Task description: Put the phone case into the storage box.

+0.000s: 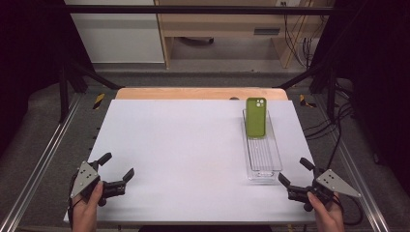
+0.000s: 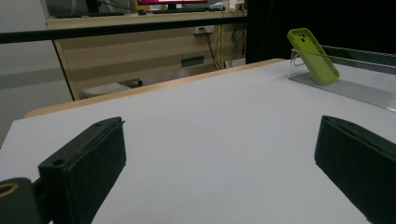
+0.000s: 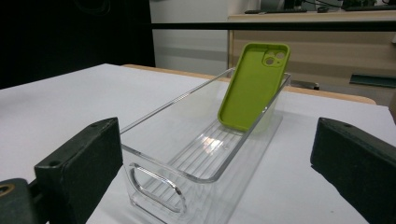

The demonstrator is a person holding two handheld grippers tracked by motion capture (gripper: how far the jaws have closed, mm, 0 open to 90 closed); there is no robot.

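A green phone case (image 1: 256, 117) (image 2: 313, 55) (image 3: 253, 86) leans upright against the far end wall of a long clear plastic bin (image 1: 270, 162) (image 2: 355, 88) (image 3: 187, 154) on the right half of the white table (image 1: 183, 154). My left gripper (image 1: 117, 166) (image 2: 219, 172) rests open at the table's front left corner, held by a hand, with nothing between its jaws. My right gripper (image 1: 295, 171) (image 3: 217, 172) stands open at the front right, just short of the bin's near end, its jaws wide and holding nothing.
A wooden strip (image 1: 200, 93) borders the table's far edge. Black frame struts (image 1: 77, 72) and metal rails (image 1: 38, 159) flank the table. Cables (image 1: 338, 121) lie on the floor at the right. A wooden desk (image 1: 232, 24) stands beyond.
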